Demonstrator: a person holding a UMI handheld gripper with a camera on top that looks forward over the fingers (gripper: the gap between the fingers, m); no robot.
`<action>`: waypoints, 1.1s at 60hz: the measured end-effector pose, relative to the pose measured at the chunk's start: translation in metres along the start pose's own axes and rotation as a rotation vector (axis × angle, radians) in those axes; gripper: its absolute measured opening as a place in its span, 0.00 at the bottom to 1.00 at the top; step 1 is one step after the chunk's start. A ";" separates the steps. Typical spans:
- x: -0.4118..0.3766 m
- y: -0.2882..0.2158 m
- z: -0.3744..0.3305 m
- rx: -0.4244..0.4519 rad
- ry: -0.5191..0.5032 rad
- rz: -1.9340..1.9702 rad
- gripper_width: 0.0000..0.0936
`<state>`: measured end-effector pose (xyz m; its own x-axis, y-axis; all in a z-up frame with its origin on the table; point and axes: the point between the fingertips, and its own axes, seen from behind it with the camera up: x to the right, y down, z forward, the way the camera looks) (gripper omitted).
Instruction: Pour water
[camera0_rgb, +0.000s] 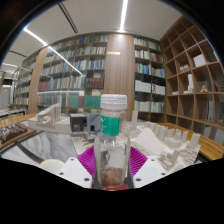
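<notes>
A clear plastic bottle (112, 150) with a white cap and a green label band stands upright between my fingers. A little brownish liquid shows at its bottom. My gripper (112, 162) holds it, both magenta pads (88, 160) pressing against its sides. The bottle is lifted above the table and hides what lies straight ahead of the fingers.
A table (40, 150) with light cloths and small objects lies below and beyond. A white bowl-like thing (50, 165) sits to the left of the fingers. Tall bookshelves (90, 70) fill the back wall, and wooden cubby shelves (190, 80) stand at the right.
</notes>
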<state>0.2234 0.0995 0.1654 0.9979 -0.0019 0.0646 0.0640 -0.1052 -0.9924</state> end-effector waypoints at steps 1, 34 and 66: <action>0.001 0.007 0.000 -0.016 0.004 -0.006 0.43; 0.018 0.092 -0.020 -0.214 0.042 0.000 0.90; -0.018 0.046 -0.290 -0.312 0.127 0.016 0.91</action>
<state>0.2056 -0.1937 0.1487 0.9885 -0.1281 0.0809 0.0226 -0.4032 -0.9148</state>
